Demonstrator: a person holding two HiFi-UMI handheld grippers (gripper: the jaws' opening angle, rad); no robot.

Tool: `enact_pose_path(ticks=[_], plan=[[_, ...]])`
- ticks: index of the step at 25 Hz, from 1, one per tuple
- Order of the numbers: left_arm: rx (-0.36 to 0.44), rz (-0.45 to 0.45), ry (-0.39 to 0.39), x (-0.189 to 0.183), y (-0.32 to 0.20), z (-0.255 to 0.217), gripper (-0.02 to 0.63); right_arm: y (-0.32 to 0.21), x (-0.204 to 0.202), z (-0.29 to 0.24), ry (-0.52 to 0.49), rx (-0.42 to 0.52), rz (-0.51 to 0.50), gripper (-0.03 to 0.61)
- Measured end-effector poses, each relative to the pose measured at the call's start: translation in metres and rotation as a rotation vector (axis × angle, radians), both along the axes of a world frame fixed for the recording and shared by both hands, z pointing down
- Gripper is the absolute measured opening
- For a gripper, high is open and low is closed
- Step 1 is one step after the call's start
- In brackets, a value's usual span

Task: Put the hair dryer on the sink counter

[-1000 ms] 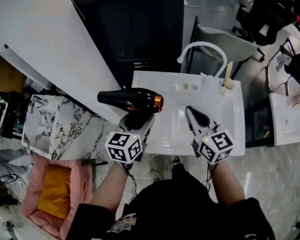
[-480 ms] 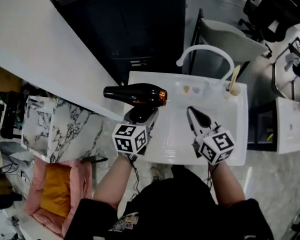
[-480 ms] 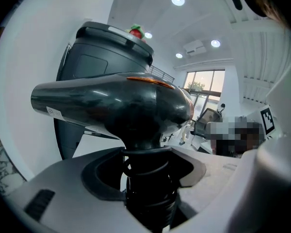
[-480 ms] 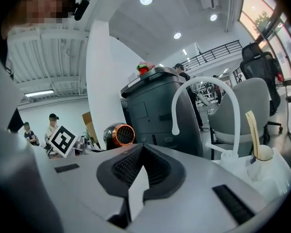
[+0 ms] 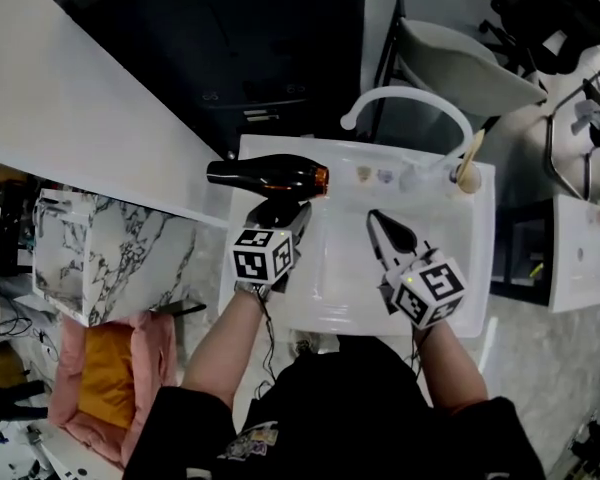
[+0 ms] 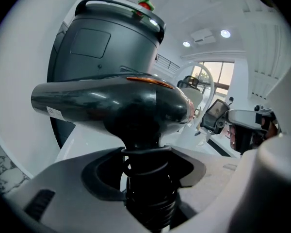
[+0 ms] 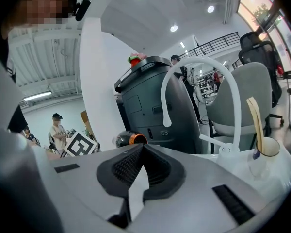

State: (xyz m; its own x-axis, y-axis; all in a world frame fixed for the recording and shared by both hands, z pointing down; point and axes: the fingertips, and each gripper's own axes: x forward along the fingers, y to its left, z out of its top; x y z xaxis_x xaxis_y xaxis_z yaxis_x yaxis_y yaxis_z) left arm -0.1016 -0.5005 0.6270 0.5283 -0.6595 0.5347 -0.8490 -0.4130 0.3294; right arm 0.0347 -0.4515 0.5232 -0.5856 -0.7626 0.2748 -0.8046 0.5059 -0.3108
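Observation:
A black hair dryer [image 5: 268, 176] with a copper nozzle ring hangs over the back left corner of the white sink counter [image 5: 462, 260], its barrel lying crosswise. My left gripper [image 5: 284, 214] is shut on its handle from below. In the left gripper view the hair dryer [image 6: 111, 98] fills the middle, with the handle clamped in my left gripper [image 6: 148, 155]. My right gripper [image 5: 376, 220] hovers over the basin, shut, with nothing in it. In the right gripper view its tips [image 7: 141, 148] meet, and the hair dryer [image 7: 128, 139] shows at the left.
A white arched faucet [image 5: 408, 101] and a cup with a toothbrush [image 5: 467, 174] stand at the sink's back. Small items [image 5: 374, 175] lie beside them. A dark bin [image 5: 270, 48] stands behind, a marble box [image 5: 110, 253] to the left and a grey chair [image 5: 465, 68] at the back right.
The left gripper has carried the hair dryer forward and down to the sink's back left corner. The right gripper has moved forward over the basin, still shut.

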Motion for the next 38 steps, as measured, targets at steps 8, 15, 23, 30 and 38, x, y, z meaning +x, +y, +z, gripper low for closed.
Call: enact_pose_path(ticks=[8, 15, 23, 30, 38], plan=[[-0.099, -0.005, -0.051, 0.012, -0.023, 0.056, 0.247, -0.010, 0.017, 0.020, -0.002, -0.043, 0.009, -0.002], [-0.181, -0.020, -0.090, 0.011, -0.031, 0.095, 0.247, -0.013, 0.028, 0.034, -0.012, -0.073, 0.016, -0.002], [-0.214, -0.018, -0.112, 0.015, -0.041, 0.114, 0.247, -0.013, 0.036, 0.044, -0.007, -0.095, 0.021, -0.002], [-0.223, -0.010, -0.144, 0.021, -0.044, 0.123, 0.247, -0.013, 0.044, 0.049, -0.008, -0.106, 0.031, -0.002], [-0.219, -0.006, -0.151, 0.024, -0.047, 0.127, 0.250, -0.015, 0.043, 0.052, -0.010, -0.112, 0.029, -0.002]])
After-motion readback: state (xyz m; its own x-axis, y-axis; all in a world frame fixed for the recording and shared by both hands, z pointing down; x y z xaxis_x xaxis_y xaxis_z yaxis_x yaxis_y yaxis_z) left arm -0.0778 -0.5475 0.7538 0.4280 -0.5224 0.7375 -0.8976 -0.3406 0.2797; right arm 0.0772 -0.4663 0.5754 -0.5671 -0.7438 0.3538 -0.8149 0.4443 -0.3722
